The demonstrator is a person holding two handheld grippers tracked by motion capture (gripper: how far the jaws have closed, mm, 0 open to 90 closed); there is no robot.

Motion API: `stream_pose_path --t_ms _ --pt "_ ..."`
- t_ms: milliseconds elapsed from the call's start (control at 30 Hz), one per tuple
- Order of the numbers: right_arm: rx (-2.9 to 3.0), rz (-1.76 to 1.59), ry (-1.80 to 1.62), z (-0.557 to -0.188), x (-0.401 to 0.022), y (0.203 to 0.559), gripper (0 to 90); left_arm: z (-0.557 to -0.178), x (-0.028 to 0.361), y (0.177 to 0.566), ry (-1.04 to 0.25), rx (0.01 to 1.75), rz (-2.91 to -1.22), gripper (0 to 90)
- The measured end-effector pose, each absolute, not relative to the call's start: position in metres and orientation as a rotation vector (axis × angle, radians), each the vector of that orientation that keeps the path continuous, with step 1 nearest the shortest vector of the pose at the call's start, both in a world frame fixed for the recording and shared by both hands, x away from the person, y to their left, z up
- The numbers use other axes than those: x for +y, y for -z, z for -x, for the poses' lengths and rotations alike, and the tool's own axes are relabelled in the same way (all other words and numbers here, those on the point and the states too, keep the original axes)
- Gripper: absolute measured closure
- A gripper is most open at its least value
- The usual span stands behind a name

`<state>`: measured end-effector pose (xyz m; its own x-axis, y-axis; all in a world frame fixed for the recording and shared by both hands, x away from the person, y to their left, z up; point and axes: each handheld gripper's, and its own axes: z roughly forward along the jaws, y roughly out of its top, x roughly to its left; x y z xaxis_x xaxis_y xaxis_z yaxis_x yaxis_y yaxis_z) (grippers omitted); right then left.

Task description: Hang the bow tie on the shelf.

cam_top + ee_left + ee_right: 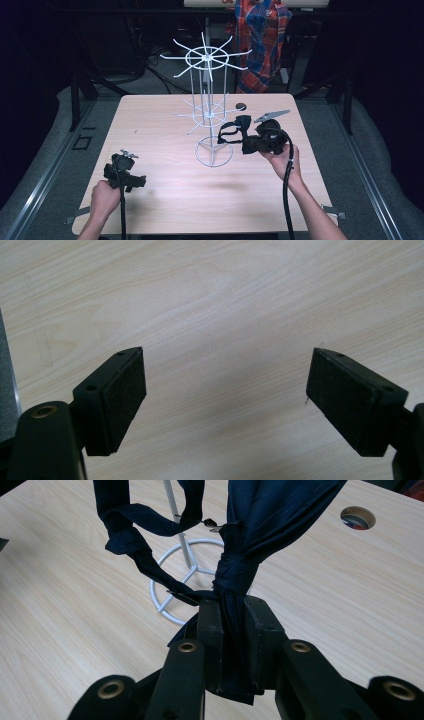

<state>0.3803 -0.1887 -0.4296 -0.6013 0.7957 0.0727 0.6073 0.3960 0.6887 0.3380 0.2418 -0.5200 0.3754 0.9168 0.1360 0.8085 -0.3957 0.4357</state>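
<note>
A dark navy bow tie (236, 127) with its looped neck strap (131, 544) hangs from my right gripper (248, 143), which is shut on the tie's knot right of the rack. In the right gripper view the jaws of that gripper (234, 626) pinch the gathered cloth of the tie (270, 515), and the strap curls around the rack's pole (176, 515). The white wire rack (207, 97) stands mid-table on a ring base (213, 151), with two tiers of spoke hooks. My left gripper (125, 172) is held low at the front left, open over bare wood (227, 385), pads (125, 395) wide apart.
The pale wooden table (165, 195) has a round hole (240, 106) near its far edge, also visible as a hole (357, 517) in the right gripper view. A red and blue plaid cloth (262, 35) hangs behind the table. Metal rails run along both sides.
</note>
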Motion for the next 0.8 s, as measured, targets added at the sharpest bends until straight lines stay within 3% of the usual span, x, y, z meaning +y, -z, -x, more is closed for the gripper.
stream_pose_path --t_ms 800 --pt "2.401 -1.241 -1.015 -0.394 -0.174 0.441 78.5 -0.338 0.242 0.521 -0.511 1.526 -2.352 16.5"
